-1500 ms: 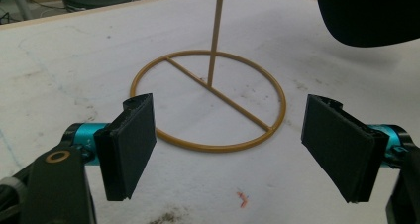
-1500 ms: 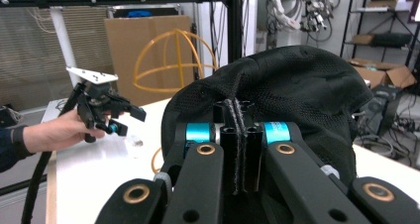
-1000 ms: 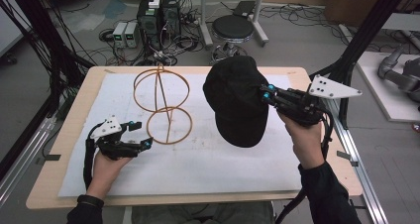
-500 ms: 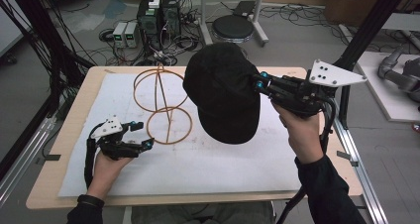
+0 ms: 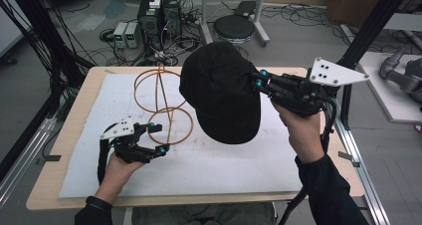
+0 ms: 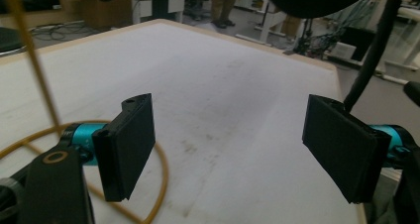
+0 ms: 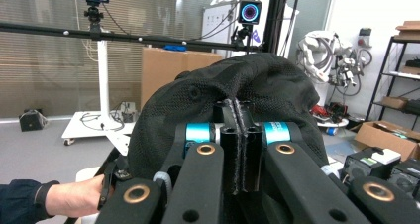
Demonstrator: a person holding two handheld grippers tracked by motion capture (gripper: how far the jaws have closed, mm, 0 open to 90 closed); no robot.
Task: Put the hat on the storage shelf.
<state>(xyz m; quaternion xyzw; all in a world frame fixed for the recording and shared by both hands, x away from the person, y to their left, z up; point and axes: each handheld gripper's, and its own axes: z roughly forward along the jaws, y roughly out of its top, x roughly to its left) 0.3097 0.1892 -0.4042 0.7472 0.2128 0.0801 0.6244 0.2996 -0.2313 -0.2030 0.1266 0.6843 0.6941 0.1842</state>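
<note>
A black cap [image 5: 221, 93] hangs in the air above the table's right half, pinched at its edge by my right gripper [image 5: 258, 81]. In the right gripper view the jaws press together on the cap's mesh fabric [image 7: 237, 90]. An orange wire stand [image 5: 166, 105] of two stacked rings rises upright from the white mat [image 5: 224, 170], left of the cap. My left gripper [image 5: 155, 139] rests low at the stand's base with its jaws wide apart. The left gripper view shows part of the stand's bottom ring [image 6: 158, 172] between and behind its pads, with nothing gripped.
The wooden table [image 5: 50, 185] carries the white mat. Black frame posts [image 5: 370, 33] stand at both sides. Beyond the far edge are a round stool [image 5: 234, 26], electronics boxes [image 5: 159, 13] and cables on the floor.
My right gripper has lifted the cap higher and carried it left, toward the top of the wire stand. The left gripper has stayed put at the stand's base.
</note>
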